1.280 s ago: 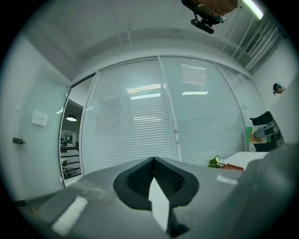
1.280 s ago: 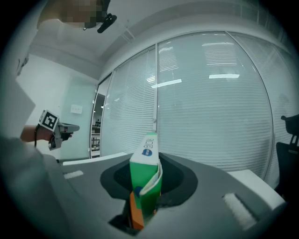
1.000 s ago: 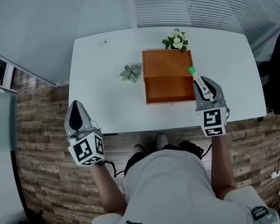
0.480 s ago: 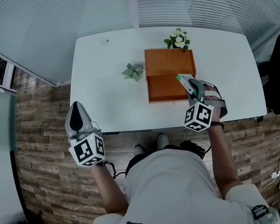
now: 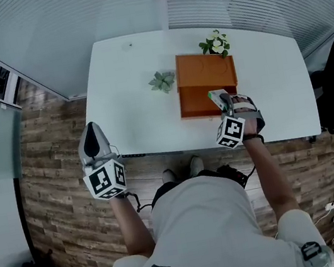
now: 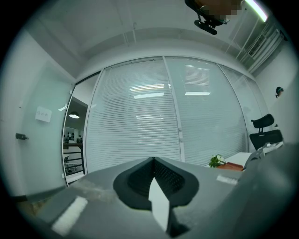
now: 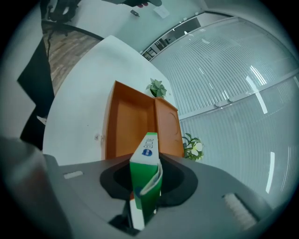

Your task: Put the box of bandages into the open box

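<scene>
While the person (image 5: 201,226) stands on the plank floor (image 5: 54,181) at the near edge of the white table (image 5: 125,105), one gripper is over the tabletop and the other is off it.

An orange open box (image 5: 204,69) lies right of the table's middle. It is spread in two halves, one far and one near. The right gripper view shows the walled inside of one half beside the flatter other half.

The left gripper (image 5: 92,131) is held beyond the table's near left corner, over the floor and well apart from the orange box. Its jaws are clenched together with nothing between them, and its view shows window blinds.

The right gripper (image 5: 224,104) is over the near half of the orange box, close to that half's right end. Its jaws are grasping the bandages (image 7: 146,173).

A white-flowered plant (image 5: 216,43) stands at the box's far right corner. A small green plant (image 5: 162,82) sits just left of the box.

The bandages are a green and white carton, standing on edge between the pads. One side flap bulges open. The carton points toward the orange box. Whether it touches the box cannot be told.
</scene>
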A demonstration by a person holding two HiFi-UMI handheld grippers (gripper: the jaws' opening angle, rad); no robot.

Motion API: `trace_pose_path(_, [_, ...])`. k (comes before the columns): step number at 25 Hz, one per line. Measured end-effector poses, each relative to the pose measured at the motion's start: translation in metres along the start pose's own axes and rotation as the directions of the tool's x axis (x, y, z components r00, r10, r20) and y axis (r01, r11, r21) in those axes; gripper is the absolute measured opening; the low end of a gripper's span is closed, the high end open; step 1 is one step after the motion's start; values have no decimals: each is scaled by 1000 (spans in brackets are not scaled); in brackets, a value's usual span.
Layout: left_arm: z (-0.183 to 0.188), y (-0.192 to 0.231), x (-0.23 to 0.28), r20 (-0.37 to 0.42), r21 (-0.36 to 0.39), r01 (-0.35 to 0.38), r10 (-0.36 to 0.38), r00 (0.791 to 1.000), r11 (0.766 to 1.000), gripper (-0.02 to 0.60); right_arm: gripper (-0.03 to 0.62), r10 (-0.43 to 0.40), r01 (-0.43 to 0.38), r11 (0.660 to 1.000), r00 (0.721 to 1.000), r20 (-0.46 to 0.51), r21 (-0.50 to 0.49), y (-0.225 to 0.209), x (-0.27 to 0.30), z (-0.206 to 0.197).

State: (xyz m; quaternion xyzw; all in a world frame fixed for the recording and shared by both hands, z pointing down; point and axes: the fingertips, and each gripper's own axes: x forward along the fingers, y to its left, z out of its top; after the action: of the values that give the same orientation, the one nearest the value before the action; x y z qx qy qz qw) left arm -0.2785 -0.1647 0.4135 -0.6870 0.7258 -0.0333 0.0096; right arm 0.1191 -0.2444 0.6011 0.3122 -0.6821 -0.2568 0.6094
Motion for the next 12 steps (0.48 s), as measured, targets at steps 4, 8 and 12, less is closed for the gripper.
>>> trace_pose_path(4, [-1,3,-2,-7,2,-5,5,1000,1000,6,91,29,-29,999,1000,-10,14,12,9,1])
trace_pose_path(8, [1,4,0,-6,5,-4,4,1000,1000,5,91,54,-54,998,999,-4,25,16,13,3])
trace_pose_path(12, [2,3,1,-6,7,-2,2,1000,1000,5,112,67,-67,996,998,7,51,15,14,4])
